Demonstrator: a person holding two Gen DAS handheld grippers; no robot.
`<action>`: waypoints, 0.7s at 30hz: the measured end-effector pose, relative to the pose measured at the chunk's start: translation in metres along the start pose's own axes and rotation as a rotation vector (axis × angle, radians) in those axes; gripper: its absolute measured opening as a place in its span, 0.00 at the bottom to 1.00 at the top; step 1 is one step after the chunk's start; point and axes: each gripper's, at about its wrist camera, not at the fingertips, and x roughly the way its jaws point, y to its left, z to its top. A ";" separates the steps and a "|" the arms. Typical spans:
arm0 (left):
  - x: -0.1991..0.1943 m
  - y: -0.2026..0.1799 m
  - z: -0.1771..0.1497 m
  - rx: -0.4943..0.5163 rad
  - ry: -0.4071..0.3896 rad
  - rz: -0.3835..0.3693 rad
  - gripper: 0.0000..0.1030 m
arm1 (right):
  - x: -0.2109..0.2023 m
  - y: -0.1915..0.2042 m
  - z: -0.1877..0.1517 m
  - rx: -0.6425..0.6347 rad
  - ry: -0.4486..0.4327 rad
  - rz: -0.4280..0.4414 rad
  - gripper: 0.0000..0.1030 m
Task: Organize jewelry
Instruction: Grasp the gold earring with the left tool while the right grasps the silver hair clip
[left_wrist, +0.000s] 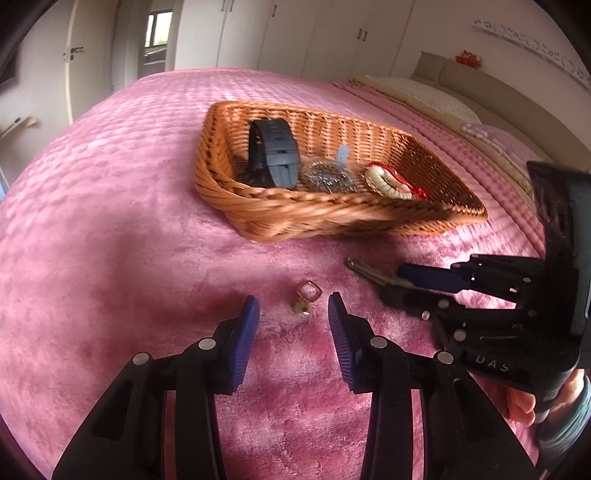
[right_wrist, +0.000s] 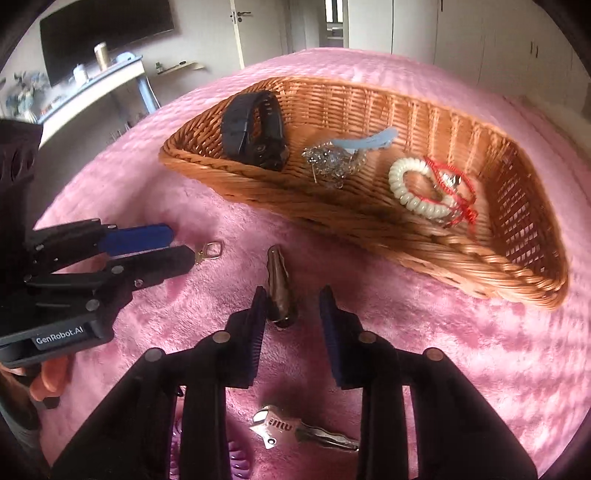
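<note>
Left wrist view: the left tongs (left_wrist: 293, 306) hover released over the pink bedspread (left_wrist: 110, 221), their blue pads either side of a small gold clasp (left_wrist: 306, 295) lying on the fabric, not touching it. Beyond sits the wicker basket (left_wrist: 443, 214) holding a black watch (left_wrist: 275, 155), a glittery brooch (left_wrist: 327, 177), a pale blue hair clip (left_wrist: 341, 153) and a cream coil hair tie (left_wrist: 388, 184) tangled with a red cord bracelet (left_wrist: 415, 190). To the right, the right tongs (left_wrist: 402, 280) reach in beside a slim metallic hair clip (left_wrist: 364, 271).

Right wrist view shows the right tongs (right_wrist: 291, 306) spread apart, the brown metallic hair clip (right_wrist: 280, 291) lying between the pads, close against the left one. A silver key (right_wrist: 295, 432) lies under the tongs near the bottom edge, beside a purple comb (right_wrist: 236, 461).
</note>
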 end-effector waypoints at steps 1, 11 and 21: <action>0.001 -0.002 0.000 0.011 0.006 0.000 0.36 | -0.002 -0.001 -0.002 0.000 -0.003 -0.018 0.16; 0.018 -0.020 0.003 0.104 0.049 0.065 0.20 | -0.019 -0.051 -0.027 0.191 -0.003 -0.044 0.17; -0.003 -0.027 -0.003 0.139 -0.050 0.043 0.09 | -0.041 -0.050 -0.032 0.182 -0.083 0.019 0.17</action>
